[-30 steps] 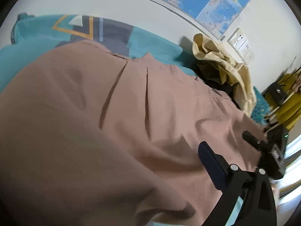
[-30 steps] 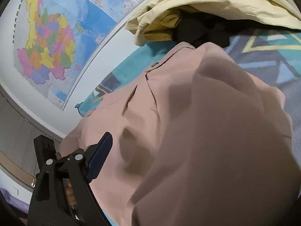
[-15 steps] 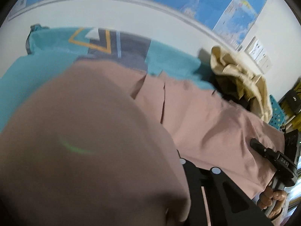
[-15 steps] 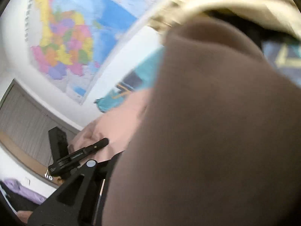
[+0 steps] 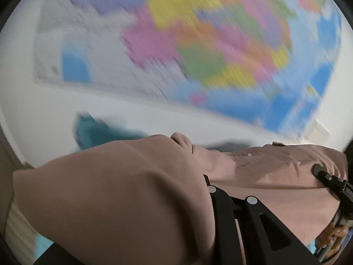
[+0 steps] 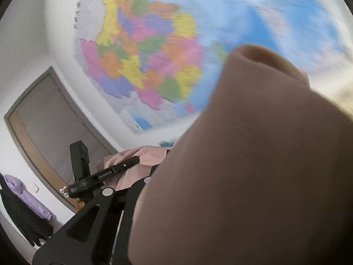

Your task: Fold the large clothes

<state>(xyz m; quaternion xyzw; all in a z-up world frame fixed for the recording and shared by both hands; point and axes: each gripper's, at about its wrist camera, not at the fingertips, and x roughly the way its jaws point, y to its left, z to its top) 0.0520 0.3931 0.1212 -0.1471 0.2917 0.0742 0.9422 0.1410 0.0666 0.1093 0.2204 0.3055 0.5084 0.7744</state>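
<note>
A large dusty-pink garment (image 5: 114, 196) with small white buttons is lifted in the air and stretches between both grippers. My left gripper (image 5: 206, 184) is shut on the garment; cloth bulges over it and hides the fingertips. My right gripper (image 6: 152, 174) is shut on another part of the same garment (image 6: 253, 165), which fills the right of that view. The right gripper also shows in the left wrist view (image 5: 331, 181), and the left gripper in the right wrist view (image 6: 106, 174). Both views are tilted up and blurred.
A big coloured wall map (image 5: 209, 44) fills the upper view and also shows in the right wrist view (image 6: 154, 55). A teal bedding corner (image 5: 88, 130) peeks behind the garment. A grey door (image 6: 50, 128) and hanging purple and black clothes (image 6: 19, 203) are at the left.
Both grippers closed on the pink garment and rose with it, tilting up from the bed to the wall map. The bed and the yellow clothes pile dropped out of view.
</note>
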